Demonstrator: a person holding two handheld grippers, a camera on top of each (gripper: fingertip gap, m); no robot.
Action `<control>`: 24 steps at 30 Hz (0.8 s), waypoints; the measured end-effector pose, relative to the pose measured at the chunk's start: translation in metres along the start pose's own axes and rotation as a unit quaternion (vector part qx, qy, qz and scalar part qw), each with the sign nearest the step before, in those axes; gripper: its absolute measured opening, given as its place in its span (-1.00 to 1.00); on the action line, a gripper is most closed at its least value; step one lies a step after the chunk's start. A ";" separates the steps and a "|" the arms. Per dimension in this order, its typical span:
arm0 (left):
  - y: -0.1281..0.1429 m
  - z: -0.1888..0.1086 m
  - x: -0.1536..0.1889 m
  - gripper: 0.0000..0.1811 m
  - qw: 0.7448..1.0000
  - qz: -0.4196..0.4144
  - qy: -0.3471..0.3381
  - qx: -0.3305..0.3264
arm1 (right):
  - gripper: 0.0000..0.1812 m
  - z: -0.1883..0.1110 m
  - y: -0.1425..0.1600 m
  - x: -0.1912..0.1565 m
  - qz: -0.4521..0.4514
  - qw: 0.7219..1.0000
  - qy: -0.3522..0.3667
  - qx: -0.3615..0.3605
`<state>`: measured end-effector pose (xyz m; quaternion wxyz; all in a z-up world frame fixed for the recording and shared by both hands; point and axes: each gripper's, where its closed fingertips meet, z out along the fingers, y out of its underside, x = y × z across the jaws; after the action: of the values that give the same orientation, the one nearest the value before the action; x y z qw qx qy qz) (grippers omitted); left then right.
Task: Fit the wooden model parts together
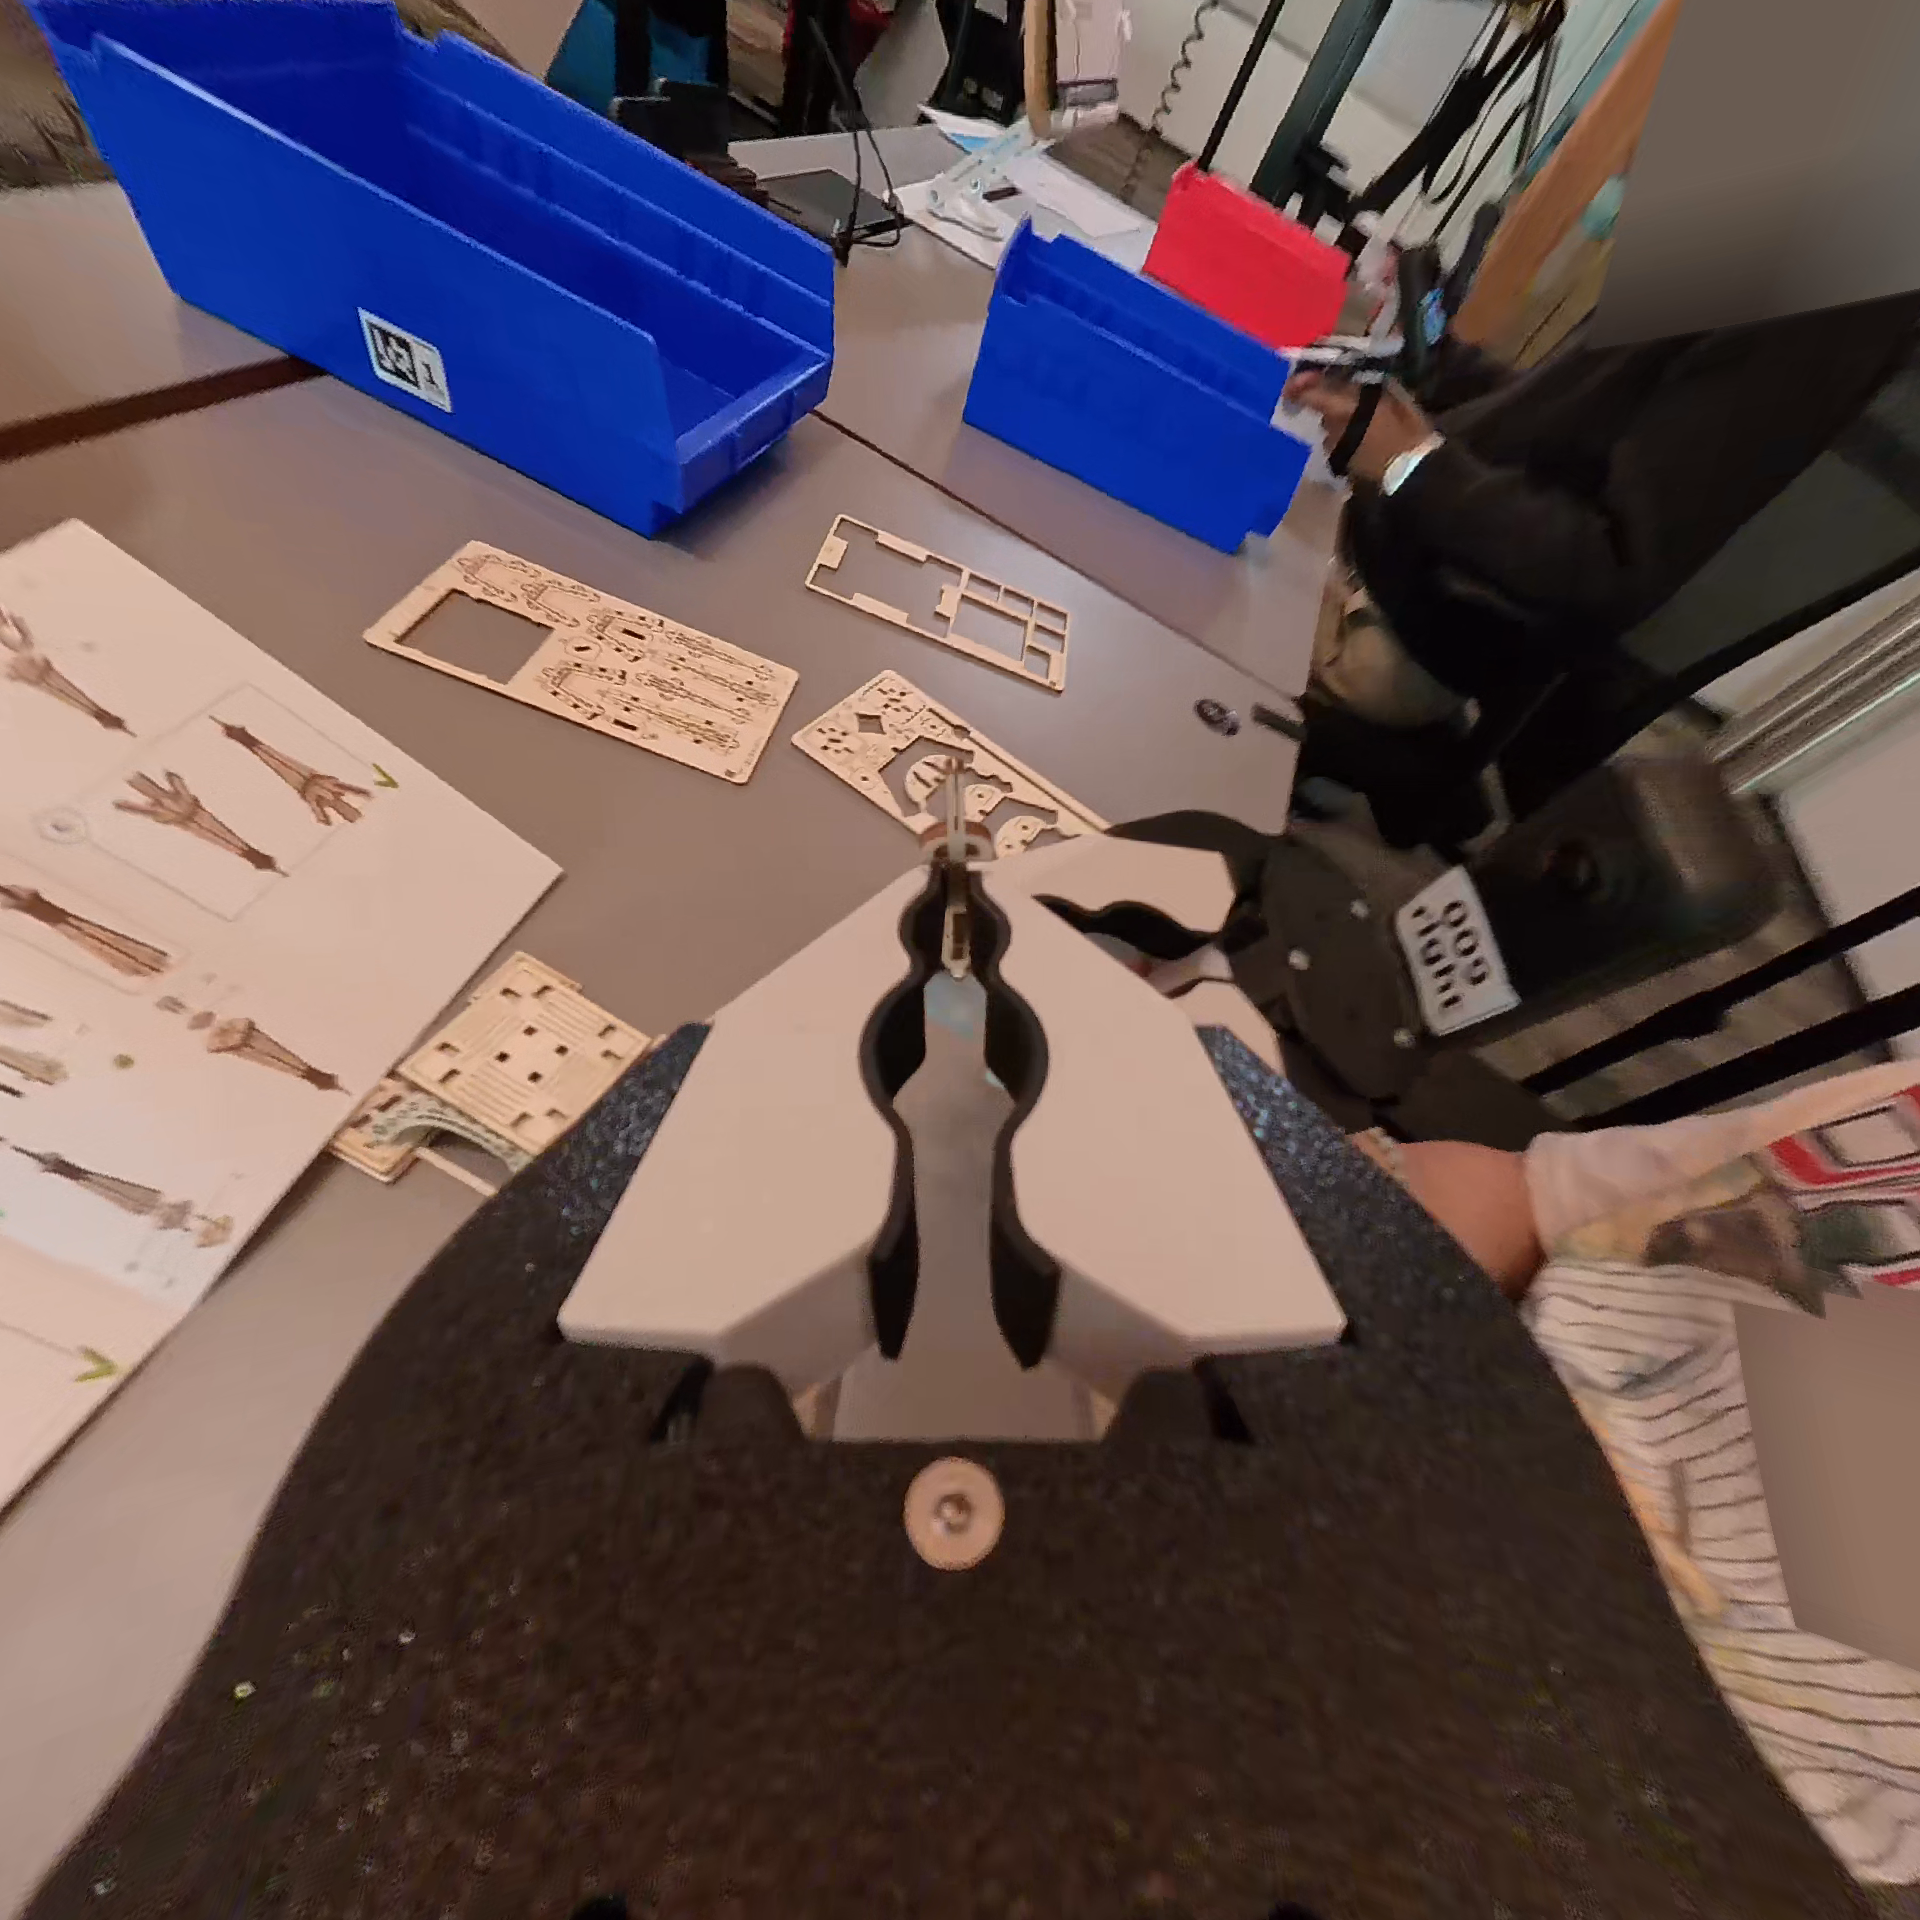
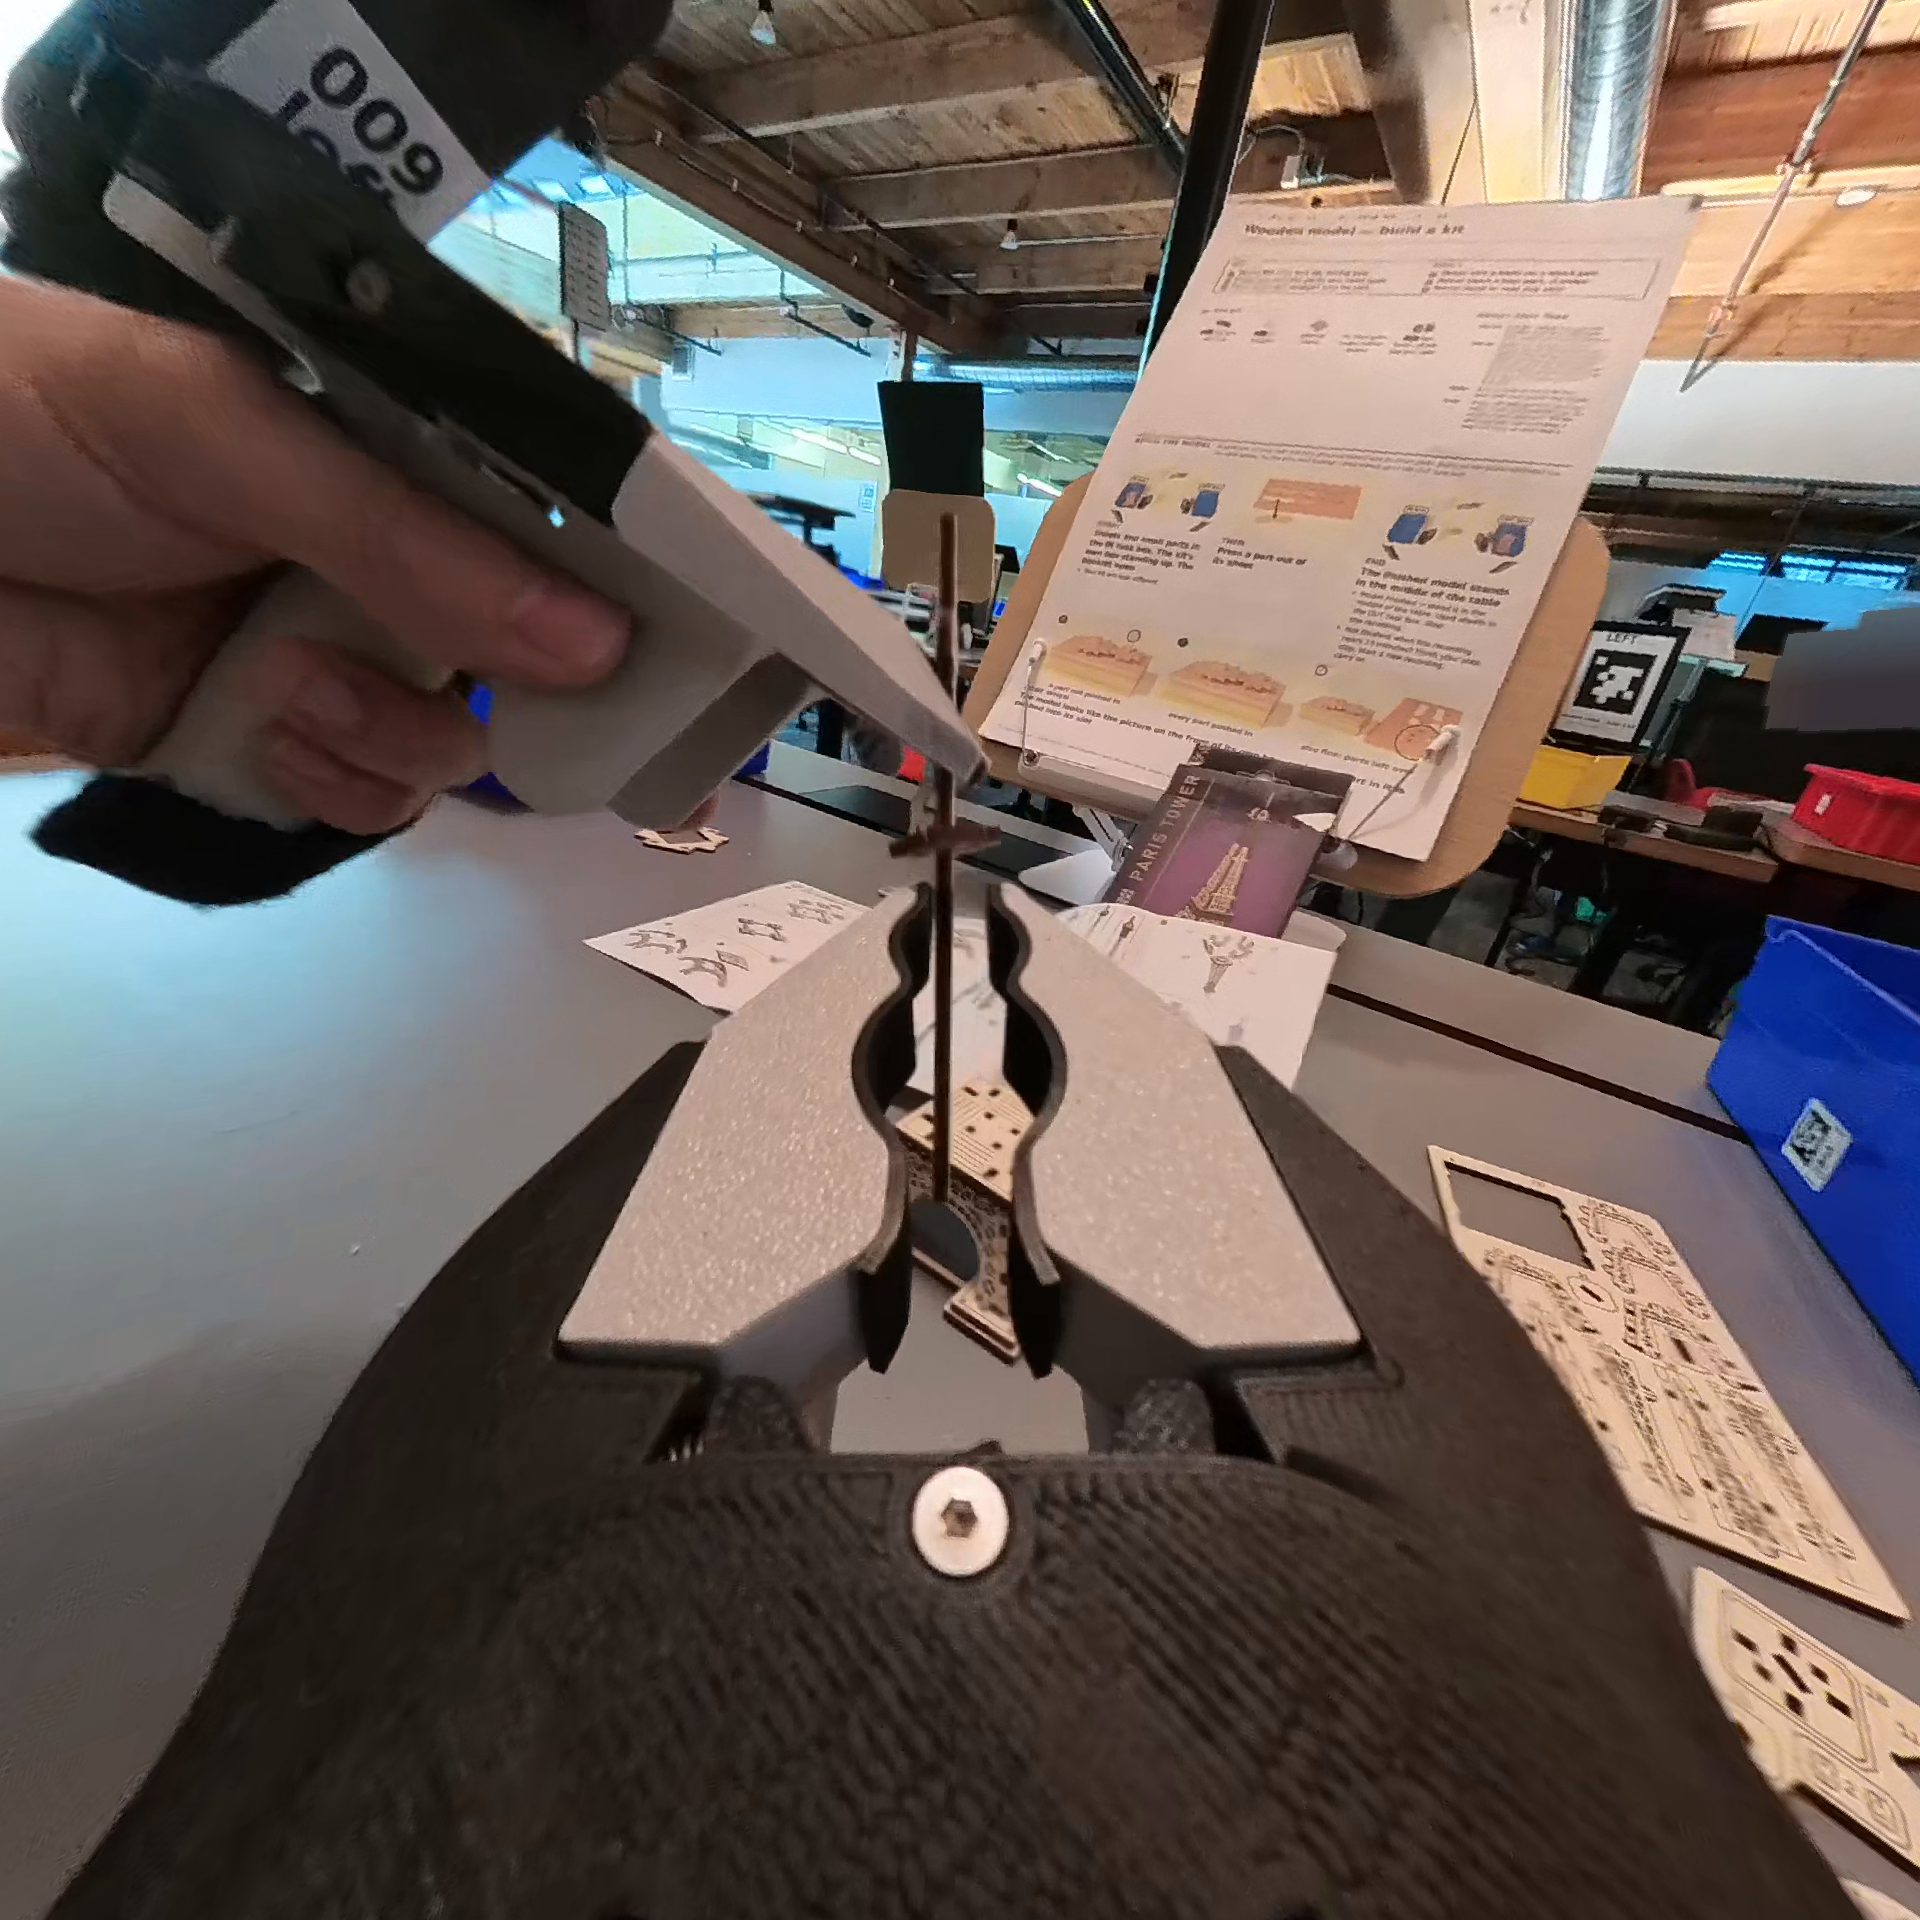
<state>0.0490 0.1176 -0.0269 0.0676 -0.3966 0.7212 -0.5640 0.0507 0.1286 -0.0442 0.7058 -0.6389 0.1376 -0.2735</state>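
My left gripper (image 1: 951, 883) is shut on a thin wooden spire (image 1: 953, 810) that carries a small cross piece, and holds it upright above the table. In the right wrist view the left gripper (image 2: 971, 774) comes in from the upper left in a hand and pinches the spire (image 2: 945, 644). My right gripper (image 2: 956, 904) is level with the spire's lower half. Its jaws stand a narrow gap apart on either side of the spire without touching it. It also shows in the left wrist view (image 1: 1049, 883). The wooden tower base (image 1: 520, 1070) stands on the table (image 2: 977, 1153).
Wooden part sheets (image 1: 582, 655) (image 1: 940, 603) (image 2: 1621, 1351) lie on the grey table. A picture guide (image 1: 208, 883) lies at left. Blue bins (image 1: 416, 260) (image 1: 1122, 384) (image 2: 1839, 1091) stand behind. An instruction board (image 2: 1351, 499) and kit box (image 2: 1226, 842) stand ahead. A person (image 1: 1507, 520) sits opposite. My two grippers' fingertips are within a few centimetres of each other.
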 end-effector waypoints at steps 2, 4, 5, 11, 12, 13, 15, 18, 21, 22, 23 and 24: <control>-0.001 -0.001 0.000 -1.00 0.999 -0.040 0.018 0.007 | -0.87 0.002 0.005 0.001 -0.018 1.000 0.006 -0.008; 0.002 -0.001 -0.002 -1.00 0.998 -0.058 0.023 0.002 | -0.95 0.002 0.004 -0.002 -0.034 0.999 0.000 0.000; 0.002 0.000 -0.002 -1.00 0.998 -0.059 0.024 0.002 | -1.00 0.002 0.004 -0.004 -0.045 0.999 0.000 0.001; 0.005 0.000 -0.006 -1.00 0.998 -0.063 0.007 -0.021 | -0.98 0.005 0.008 -0.006 -0.103 0.994 0.017 -0.016; 0.006 0.000 -0.006 -1.00 0.998 -0.065 0.004 -0.023 | -0.97 0.005 0.008 -0.006 -0.109 0.994 0.021 -0.015; 0.007 0.001 -0.007 -1.00 0.998 -0.063 0.001 -0.028 | -0.97 0.005 0.007 -0.005 -0.110 0.994 0.024 -0.013; 0.008 0.004 -0.006 -1.00 0.998 -0.064 -0.001 -0.028 | -0.98 0.004 0.006 -0.003 -0.104 0.994 0.034 -0.008; 0.010 0.007 -0.007 -1.00 0.998 -0.065 -0.009 -0.023 | -1.00 0.003 0.008 0.000 -0.086 0.996 0.032 -0.010; 0.012 0.011 -0.010 -0.99 0.998 -0.064 -0.021 -0.022 | -1.00 0.003 0.014 0.003 -0.084 0.995 0.042 -0.025; 0.013 0.013 -0.011 -0.99 0.998 -0.061 -0.026 -0.023 | -1.00 0.003 0.016 0.005 -0.084 0.995 0.049 -0.030; 0.013 0.014 -0.012 -0.99 0.998 -0.055 -0.032 -0.025 | -1.00 0.004 0.017 0.006 -0.079 0.995 0.054 -0.034; 0.014 0.015 -0.013 -0.99 0.998 -0.047 -0.040 -0.028 | -1.00 0.004 0.019 0.006 -0.071 0.995 0.056 -0.039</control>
<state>0.0592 0.1158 -0.0489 0.0582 -0.4538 0.7142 -0.5298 0.0621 0.1294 -0.0613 0.6506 -0.6575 0.1419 -0.3526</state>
